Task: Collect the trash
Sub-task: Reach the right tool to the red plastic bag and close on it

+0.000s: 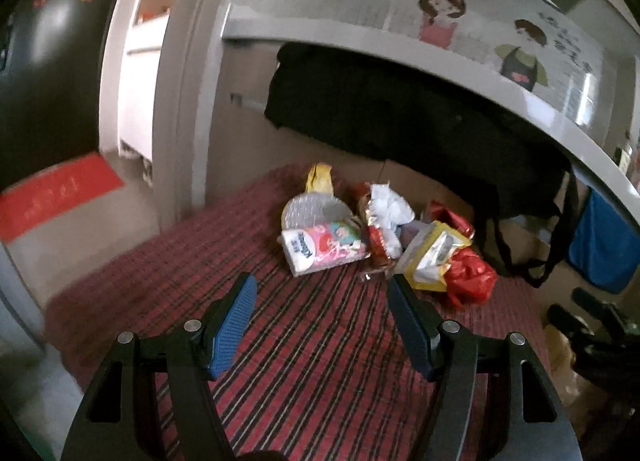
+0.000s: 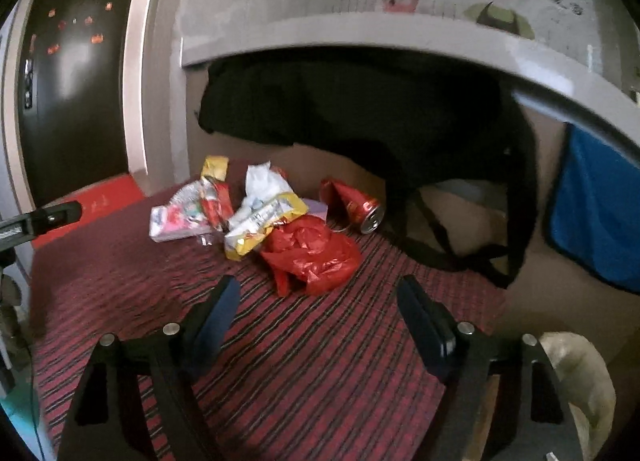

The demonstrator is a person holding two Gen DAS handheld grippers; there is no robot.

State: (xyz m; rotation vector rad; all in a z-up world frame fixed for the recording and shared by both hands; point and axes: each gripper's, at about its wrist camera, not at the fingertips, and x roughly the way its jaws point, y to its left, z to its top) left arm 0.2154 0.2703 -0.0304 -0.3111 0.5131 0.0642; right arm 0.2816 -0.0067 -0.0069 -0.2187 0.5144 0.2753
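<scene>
On the striped mat (image 2: pixel 280 361), each hand-held gripper (image 1: pixel 322 289) (image 2: pixel 316 289) gapes empty; pink tissue pack (image 1: pixel 324 249) lettering unreadable.

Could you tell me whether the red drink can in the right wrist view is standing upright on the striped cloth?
No, the red can lies on its side on the striped cloth, its silver top facing the camera, behind the red plastic bag.

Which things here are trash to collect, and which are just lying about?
Trash: red plastic bag, yellow wrapper, red can, crumpled tissue, pink packet.
Just lying about: black bag, blue cloth, striped mat.
</scene>
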